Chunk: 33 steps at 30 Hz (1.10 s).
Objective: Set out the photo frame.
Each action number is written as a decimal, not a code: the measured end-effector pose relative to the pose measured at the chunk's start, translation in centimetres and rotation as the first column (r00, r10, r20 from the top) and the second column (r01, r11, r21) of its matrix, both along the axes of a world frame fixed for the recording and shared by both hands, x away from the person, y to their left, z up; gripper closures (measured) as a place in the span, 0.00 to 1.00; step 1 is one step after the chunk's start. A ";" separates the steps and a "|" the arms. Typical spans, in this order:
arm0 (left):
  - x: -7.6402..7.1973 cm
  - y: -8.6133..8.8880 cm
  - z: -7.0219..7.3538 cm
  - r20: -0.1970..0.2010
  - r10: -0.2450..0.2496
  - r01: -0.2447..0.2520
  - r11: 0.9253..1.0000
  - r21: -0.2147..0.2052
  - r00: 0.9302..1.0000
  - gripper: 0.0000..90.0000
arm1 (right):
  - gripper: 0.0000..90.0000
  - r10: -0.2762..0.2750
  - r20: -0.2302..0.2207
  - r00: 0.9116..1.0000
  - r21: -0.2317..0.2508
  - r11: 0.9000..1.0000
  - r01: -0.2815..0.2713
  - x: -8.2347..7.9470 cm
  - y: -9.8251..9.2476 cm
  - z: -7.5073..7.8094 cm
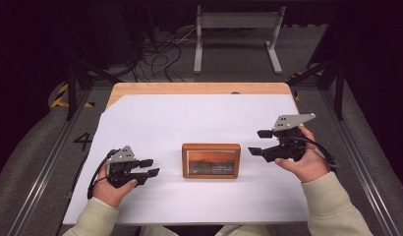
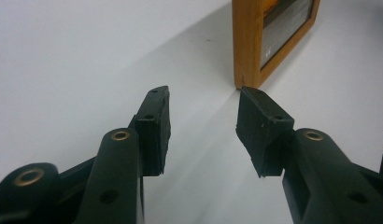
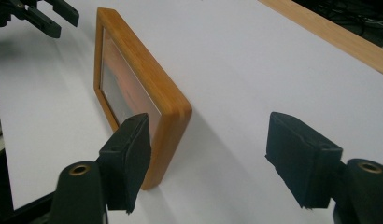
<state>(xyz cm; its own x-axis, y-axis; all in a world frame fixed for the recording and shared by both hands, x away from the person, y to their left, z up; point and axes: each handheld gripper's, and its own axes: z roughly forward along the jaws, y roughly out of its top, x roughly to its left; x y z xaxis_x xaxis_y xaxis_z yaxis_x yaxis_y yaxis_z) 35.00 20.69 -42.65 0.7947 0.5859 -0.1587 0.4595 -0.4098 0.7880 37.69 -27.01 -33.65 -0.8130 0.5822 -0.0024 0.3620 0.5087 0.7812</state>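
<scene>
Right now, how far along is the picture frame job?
Done: the wooden picture frame rests on the white sheet, between the claws. In hand: nothing; left claw and right claw are both open and clear of it. Left: which step follows can't be told.

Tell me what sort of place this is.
Probably a lab or recording workspace: a wooden table covered by a white sheet holds a wooden picture frame, with loose cables on the floor and black curtains behind.
</scene>
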 end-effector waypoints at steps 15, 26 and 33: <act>0.5 0.5 -0.6 0.021 0.021 -0.020 1.000 -0.012 1.000 0.46 | 0.25 -0.103 0.008 0.995 0.063 0.993 0.102 -1.9 -2.3 -4.5; 0.6 0.5 -1.0 0.021 0.022 -0.022 1.000 -0.003 1.000 0.44 | 0.23 -0.154 0.004 0.988 0.092 0.984 0.153 -2.8 -3.4 -7.7; 0.8 0.5 -1.4 0.034 0.011 -0.011 1.000 0.006 0.999 0.43 | 0.22 -0.160 -0.004 0.987 0.073 0.984 0.160 -2.9 -3.6 -10.0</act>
